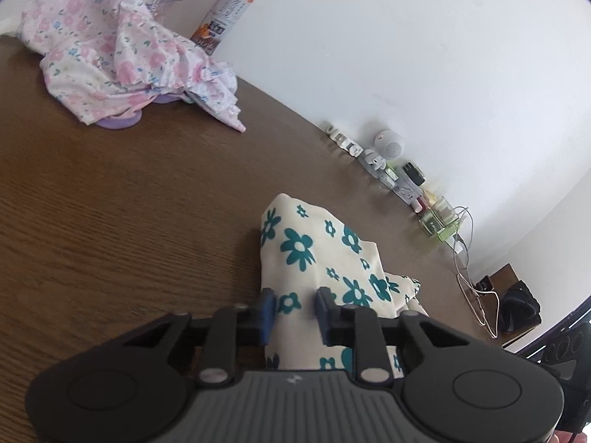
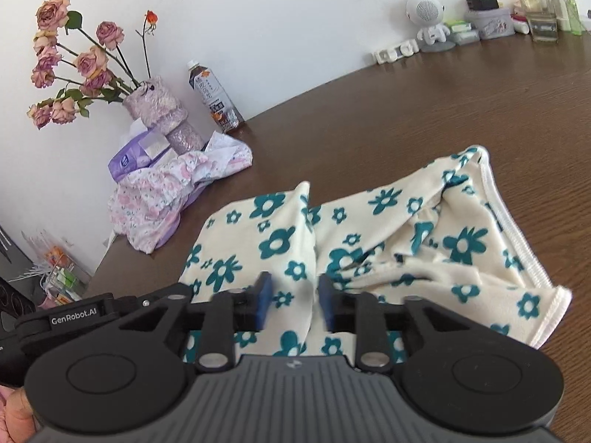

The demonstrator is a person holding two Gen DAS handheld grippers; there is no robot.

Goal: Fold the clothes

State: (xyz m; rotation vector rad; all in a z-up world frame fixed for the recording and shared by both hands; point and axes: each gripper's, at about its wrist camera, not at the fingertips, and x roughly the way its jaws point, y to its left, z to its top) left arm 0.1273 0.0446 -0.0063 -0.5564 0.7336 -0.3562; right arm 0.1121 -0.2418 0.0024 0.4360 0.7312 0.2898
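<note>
Nearest the right wrist camera, the right gripper (image 2: 295, 304) has its blue pads (image 2: 264, 301) standing apart with a ridge of the cream garment with teal flowers (image 2: 373, 236) between them; whether they pinch the cloth cannot be told, since a gap shows on each side of the ridge. In the left wrist view the left gripper (image 1: 295, 310) is likewise parted around an edge of the same garment, which rises toward 12 o'clock, apparently lifted, though blur makes that uncertain.

The garment lies rumpled on the brown table (image 2: 461, 110), its hemmed edge out toward 2 o'clock. The step in hand looks like taking hold of it before a fold; next, both grippers would need to close firmly and draw the cloth flat.

Farther off at 10 o'clock sits a heap of pink floral clothes (image 2: 166, 192), still unfolded, with a drink bottle (image 2: 214, 99) and a vase of dried roses (image 2: 159, 110) against the wall.
</note>
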